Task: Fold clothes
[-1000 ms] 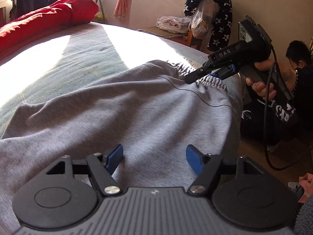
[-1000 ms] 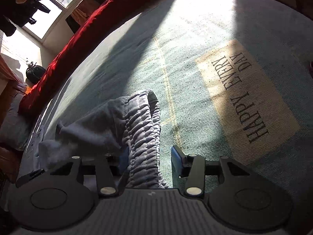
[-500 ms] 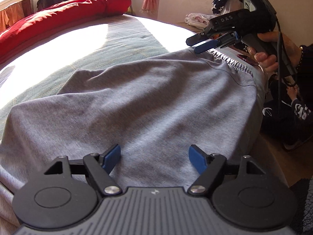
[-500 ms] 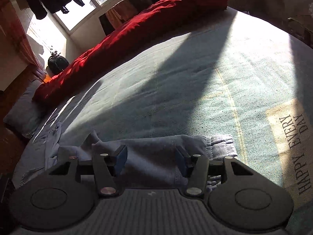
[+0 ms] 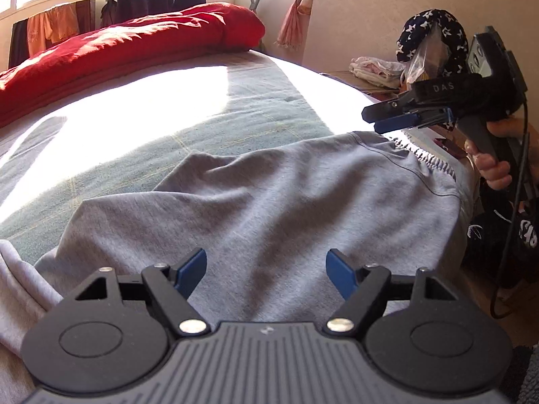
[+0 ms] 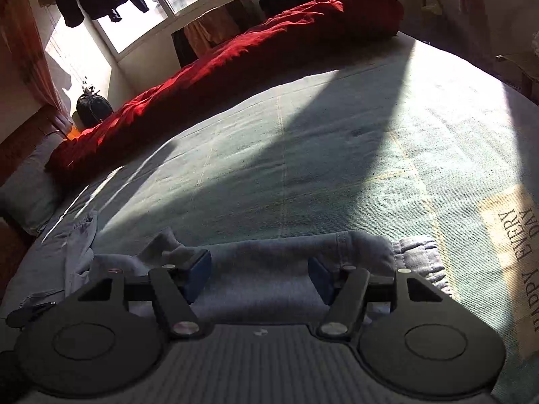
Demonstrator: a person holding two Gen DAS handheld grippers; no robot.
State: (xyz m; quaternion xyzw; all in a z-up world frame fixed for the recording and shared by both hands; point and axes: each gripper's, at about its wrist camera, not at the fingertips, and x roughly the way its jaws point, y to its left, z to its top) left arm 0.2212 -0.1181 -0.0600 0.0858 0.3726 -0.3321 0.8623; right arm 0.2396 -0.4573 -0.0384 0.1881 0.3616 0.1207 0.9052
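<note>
Grey sweatpants [image 5: 286, 195] lie spread over the near part of the bed, their gathered waistband [image 5: 434, 161] at the right edge. My left gripper [image 5: 266, 269] hovers over the cloth, open, with nothing pinched. A hand [image 5: 495, 165] holds my right gripper [image 5: 375, 120] just above and beyond the waistband. In the right wrist view the right gripper [image 6: 259, 271] has its jaws opening; the folded grey fabric [image 6: 269, 252] lies under and between them, and the pads [image 6: 198, 269] do not press on it. The waistband [image 6: 417, 252] shows to the right.
A green bed cover [image 6: 303, 155] carries a "HAPPY EVERY DAY" patch [image 6: 512, 252]. A red duvet [image 5: 128, 43] runs along the far side. The bed's edge drops off at the right, near a chair with star-patterned cloth [image 5: 431, 33] and folded clothes [image 5: 374, 70].
My right gripper has let go of the waistband, widened its jaws and lifted off the cloth. My left gripper has drawn back, so more of the sweatpants shows.
</note>
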